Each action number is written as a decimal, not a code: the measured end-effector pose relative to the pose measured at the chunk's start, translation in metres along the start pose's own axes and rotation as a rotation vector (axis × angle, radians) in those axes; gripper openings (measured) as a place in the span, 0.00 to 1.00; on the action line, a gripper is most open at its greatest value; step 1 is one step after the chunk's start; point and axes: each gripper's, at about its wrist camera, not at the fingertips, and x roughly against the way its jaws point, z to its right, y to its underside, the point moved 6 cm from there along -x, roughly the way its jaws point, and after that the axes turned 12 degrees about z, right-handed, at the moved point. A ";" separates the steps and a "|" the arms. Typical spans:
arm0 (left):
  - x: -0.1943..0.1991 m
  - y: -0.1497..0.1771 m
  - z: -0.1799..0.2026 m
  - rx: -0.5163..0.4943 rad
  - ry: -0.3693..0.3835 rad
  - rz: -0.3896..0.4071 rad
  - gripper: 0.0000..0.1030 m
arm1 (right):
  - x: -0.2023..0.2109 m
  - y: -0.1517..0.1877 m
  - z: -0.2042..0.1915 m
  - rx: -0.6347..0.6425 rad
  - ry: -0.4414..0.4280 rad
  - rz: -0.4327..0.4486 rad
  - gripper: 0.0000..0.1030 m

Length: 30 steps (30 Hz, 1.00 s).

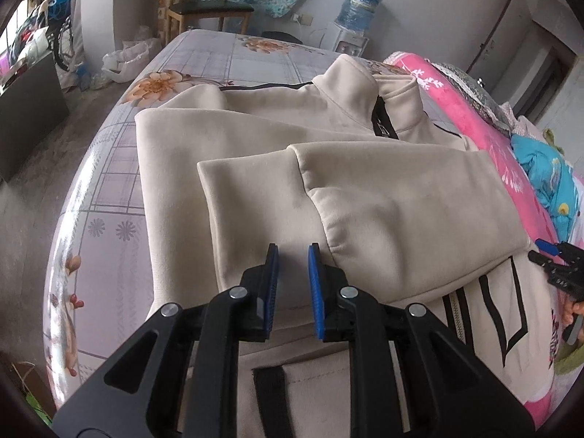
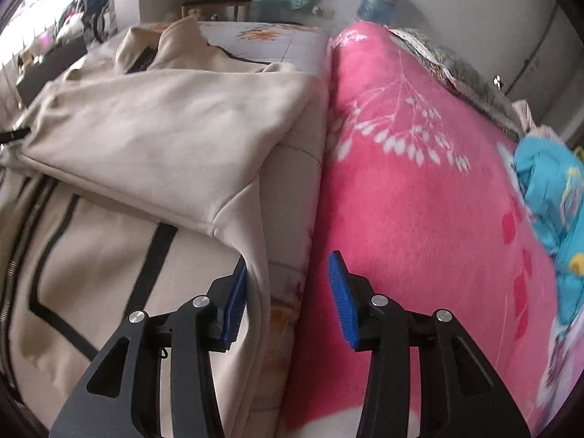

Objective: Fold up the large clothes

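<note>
free: bedsheet [image 1: 109,189] left of jacket [image 1: 255,168] | blocked: pink blanket [image 2: 419,200] touching its right edge

Landmark: jacket [image 1: 255,138], lying flat on the bed [image 1: 109,168].
- Sleeves: both folded across the jacket's front, the right one [image 1: 401,197] overlapping the left one [image 1: 255,189].
- Collar [image 1: 350,84]: at the jacket's far end.
- Blanket [image 2: 419,197]: right of the jacket, touching its edge.
- Bundled cloth [image 2: 547,189]: on the blanket, farther right of the jacket.
- Chair [image 1: 210,9]: behind the jacket, beyond the bed's far end.
- Water dispenser [image 1: 356,18]: behind the jacket, right of the chair.
</note>
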 end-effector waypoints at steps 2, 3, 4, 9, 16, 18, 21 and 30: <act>0.009 -0.001 -0.001 -0.008 -0.014 -0.002 0.33 | 0.014 -0.001 -0.004 -0.026 -0.006 0.021 0.50; 0.014 -0.002 -0.001 -0.012 -0.016 0.005 0.40 | 0.024 -0.002 -0.008 -0.040 -0.016 0.036 0.53; 0.024 -0.003 -0.002 -0.018 -0.011 0.018 0.43 | 0.037 -0.004 -0.015 -0.056 -0.032 0.056 0.59; 0.074 0.012 -0.007 -0.012 -0.028 0.029 0.62 | 0.077 0.005 -0.060 -0.114 -0.158 0.109 0.74; 0.132 0.075 -0.004 -0.051 -0.065 0.036 0.69 | 0.093 0.051 -0.145 -0.138 -0.275 0.085 0.79; 0.142 0.097 -0.001 -0.084 -0.082 0.056 0.73 | 0.090 0.063 -0.160 -0.121 -0.256 0.076 0.79; 0.144 0.124 -0.002 -0.131 -0.147 0.046 0.73 | 0.084 0.075 -0.171 -0.106 -0.200 0.052 0.79; 0.200 0.151 0.007 -0.180 -0.160 0.170 0.73 | 0.105 0.080 -0.183 -0.074 -0.186 0.093 0.84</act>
